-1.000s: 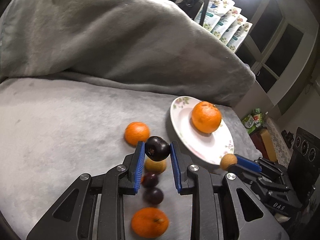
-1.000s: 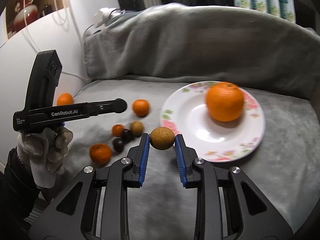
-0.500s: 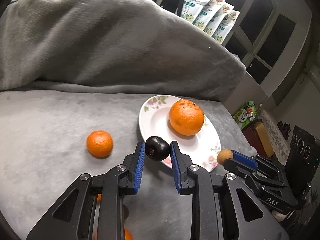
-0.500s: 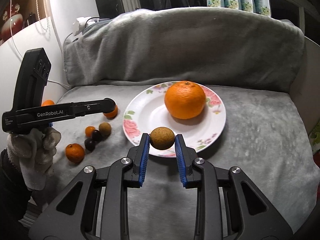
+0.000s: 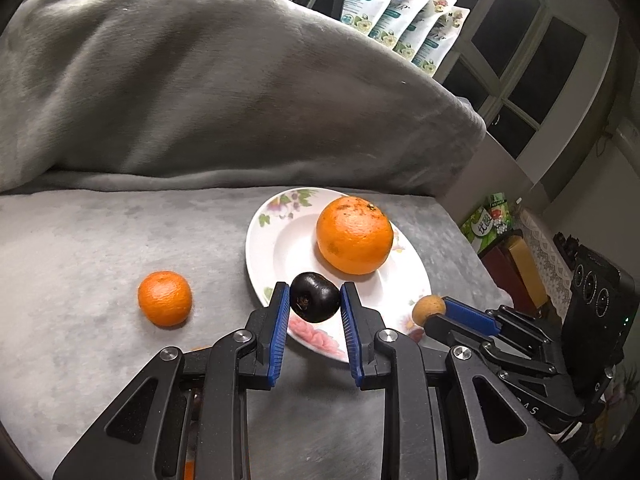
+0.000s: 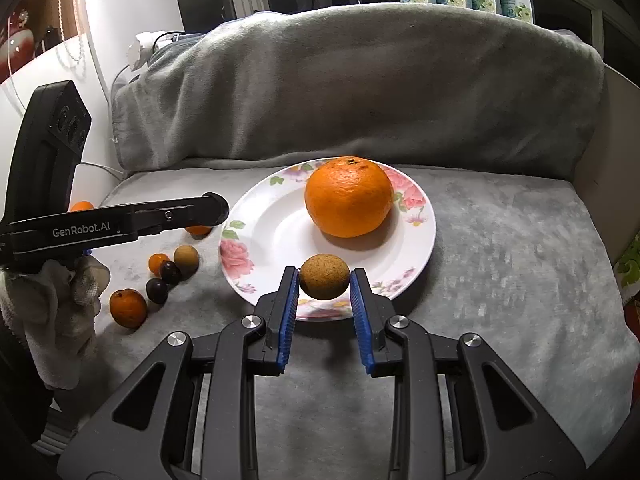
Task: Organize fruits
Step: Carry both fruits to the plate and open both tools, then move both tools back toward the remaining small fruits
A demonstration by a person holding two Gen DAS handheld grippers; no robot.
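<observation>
A white floral plate (image 5: 276,248) (image 6: 264,232) lies on the grey blanket with a large orange (image 5: 354,234) (image 6: 348,202) on it. My left gripper (image 5: 315,300) is shut on a dark plum (image 5: 315,297), held over the plate's near rim. My right gripper (image 6: 325,283) is shut on a small brown round fruit (image 6: 324,282) (image 5: 428,308) above the plate's front edge. A small mandarin (image 5: 165,298) sits on the blanket left of the plate. Several small fruits (image 6: 168,272) lie in a cluster further left, with another mandarin (image 6: 128,307).
A grey blanket-covered backrest (image 6: 360,92) rises behind the plate. A gloved hand (image 6: 60,308) holds the left gripper's body (image 6: 112,224) at the left. Floral packets (image 5: 400,12) stand behind the backrest. Boxes and a black appliance (image 5: 600,296) lie off the seat's right edge.
Both grippers have carried their fruits toward the plate. The plum came from over the fruit cluster to the plate's rim. The brown fruit now hangs over the plate's front edge.
</observation>
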